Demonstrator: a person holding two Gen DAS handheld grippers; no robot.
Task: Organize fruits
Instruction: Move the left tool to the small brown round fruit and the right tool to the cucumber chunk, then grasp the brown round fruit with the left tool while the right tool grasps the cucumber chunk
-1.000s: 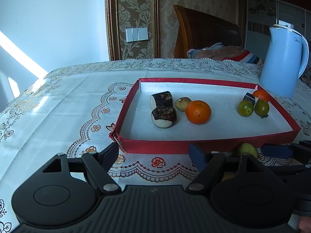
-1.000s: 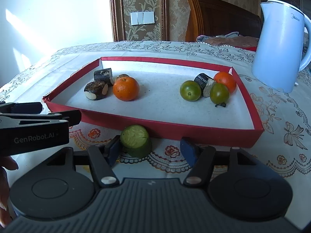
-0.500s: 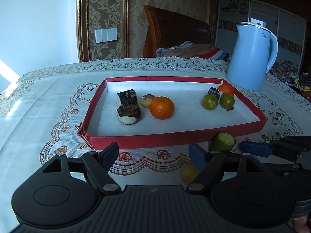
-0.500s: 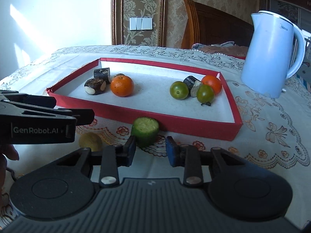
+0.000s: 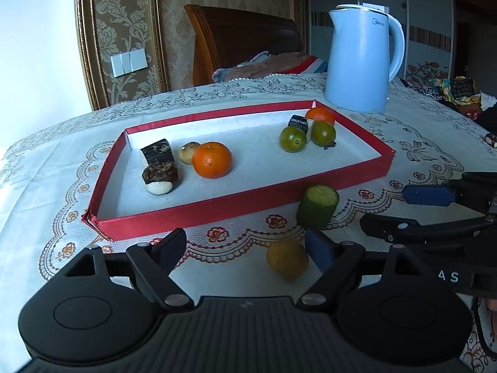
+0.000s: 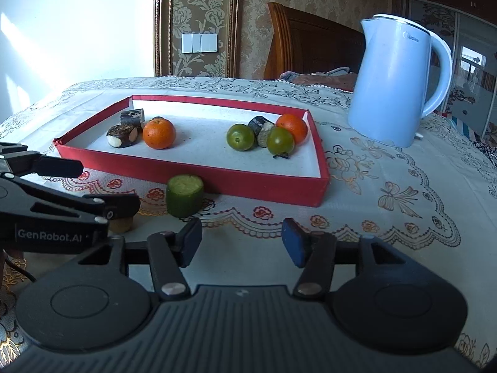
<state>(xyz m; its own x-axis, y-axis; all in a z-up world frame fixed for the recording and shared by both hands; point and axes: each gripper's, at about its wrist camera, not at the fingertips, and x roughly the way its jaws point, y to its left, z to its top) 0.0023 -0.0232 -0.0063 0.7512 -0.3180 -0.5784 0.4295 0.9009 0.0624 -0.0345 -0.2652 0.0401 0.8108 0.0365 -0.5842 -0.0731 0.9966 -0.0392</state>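
A red-walled tray (image 5: 236,208) (image 6: 192,171) holds an orange (image 5: 212,159) (image 6: 159,133), dark cut pieces (image 5: 157,155), two green tomatoes (image 5: 292,138) (image 6: 240,136) and a red tomato (image 6: 292,127). A green cucumber chunk (image 5: 316,206) (image 6: 184,195) stands on the cloth just in front of the tray. A small yellow fruit (image 5: 287,259) lies by my left gripper's right finger. My left gripper (image 5: 248,248) is open and empty. My right gripper (image 6: 240,242) is open and empty, behind and right of the cucumber chunk.
A light blue kettle (image 5: 360,59) (image 6: 394,80) stands on the embroidered tablecloth (image 6: 388,192) behind the tray's right end. A wooden chair back (image 5: 242,40) is beyond the table. The left gripper shows at the left in the right wrist view (image 6: 46,205).
My right gripper's jaws narrowed beside the cucumber chunk, then opened wide and drew back to its right. My left gripper swung right, bringing the yellow fruit into view.
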